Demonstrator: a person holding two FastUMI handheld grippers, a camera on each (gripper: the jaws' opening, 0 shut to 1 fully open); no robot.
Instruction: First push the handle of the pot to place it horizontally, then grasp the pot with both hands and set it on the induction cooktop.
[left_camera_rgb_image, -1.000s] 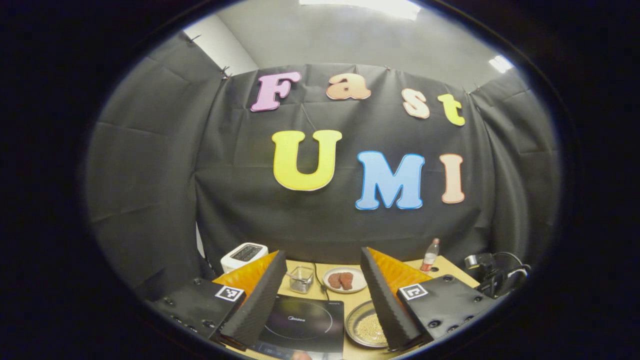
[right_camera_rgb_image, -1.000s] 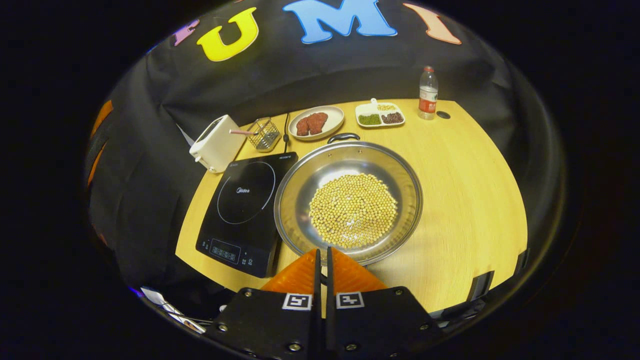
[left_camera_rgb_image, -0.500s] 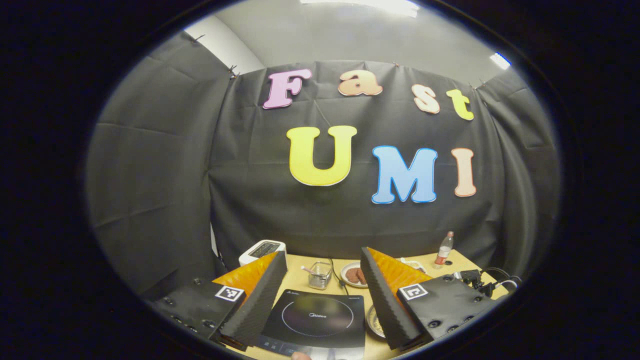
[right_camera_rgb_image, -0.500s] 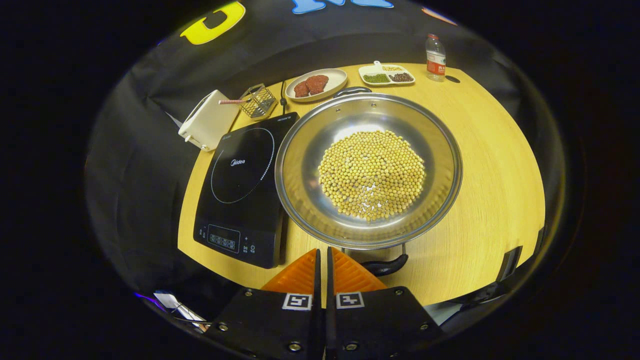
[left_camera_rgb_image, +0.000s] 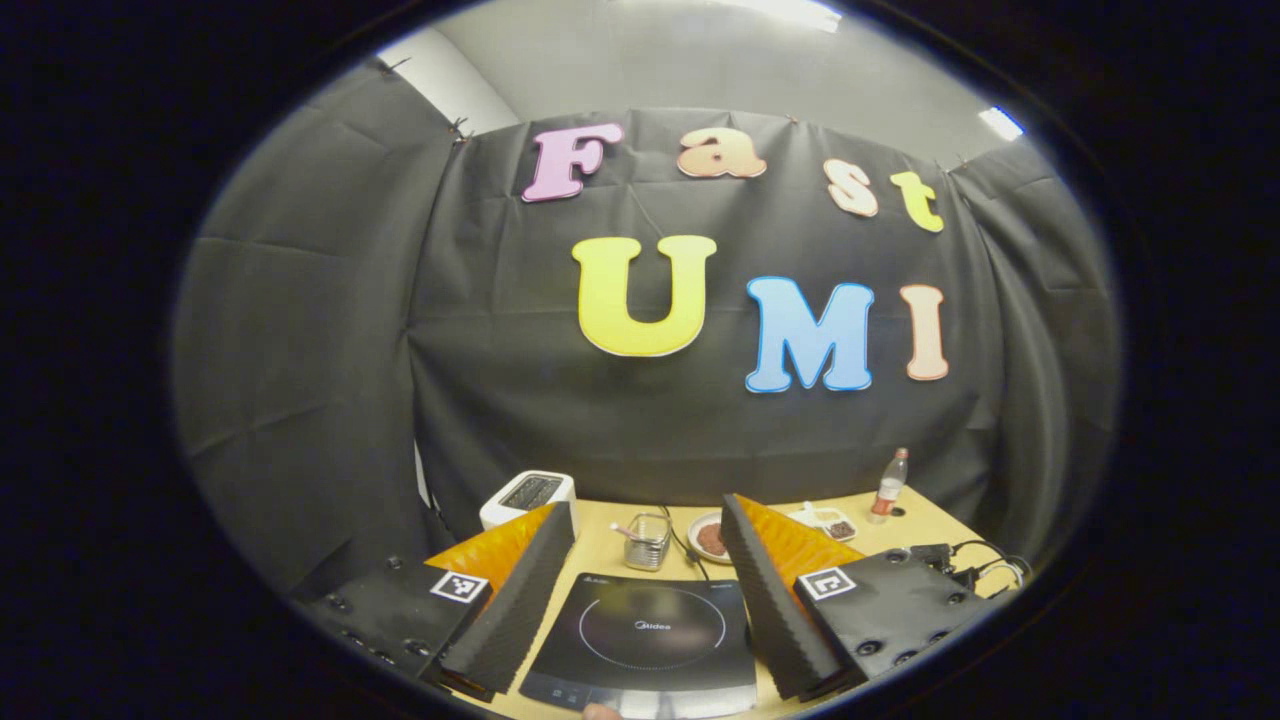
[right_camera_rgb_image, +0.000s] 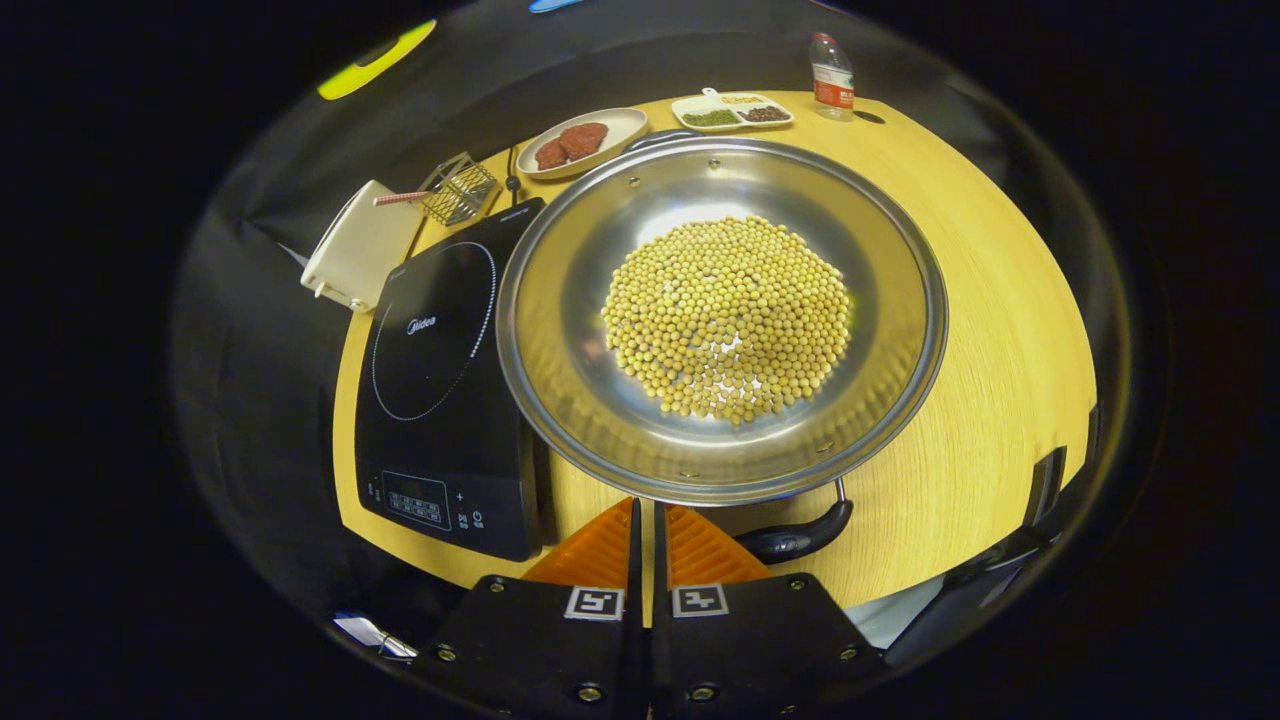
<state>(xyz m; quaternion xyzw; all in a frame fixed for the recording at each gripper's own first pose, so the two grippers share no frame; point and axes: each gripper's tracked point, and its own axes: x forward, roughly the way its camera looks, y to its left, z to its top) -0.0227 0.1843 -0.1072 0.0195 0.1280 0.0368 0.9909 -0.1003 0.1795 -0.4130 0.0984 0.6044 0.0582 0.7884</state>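
Note:
In the right gripper view a wide steel pot (right_camera_rgb_image: 560, 330) full of yellow soybeans (right_camera_rgb_image: 725, 315) stands on the wooden table, right beside the black induction cooktop (right_camera_rgb_image: 440, 370). Its near black handle (right_camera_rgb_image: 797, 541) points toward me and its far handle (right_camera_rgb_image: 660, 135) points at the back wall. My right gripper (right_camera_rgb_image: 645, 508) is shut on nothing, its tip at the pot's near rim just left of the near handle. My left gripper (left_camera_rgb_image: 645, 508) is open above the table, with the cooktop (left_camera_rgb_image: 650, 635) lying between its fingers.
A white toaster (right_camera_rgb_image: 360, 245), a wire basket (right_camera_rgb_image: 457, 188), a plate of meat (right_camera_rgb_image: 580, 142), a divided dish (right_camera_rgb_image: 735, 110) and a bottle (right_camera_rgb_image: 830, 75) stand along the table's far side. Bare wood (right_camera_rgb_image: 1000, 330) lies right of the pot. A dark device with cables (left_camera_rgb_image: 950, 560) sits at the right in the left gripper view.
The right gripper came down and closer to the pot, bringing the near handle into view beside its tip. The left gripper swung left, so the pot slid out from between its fingers.

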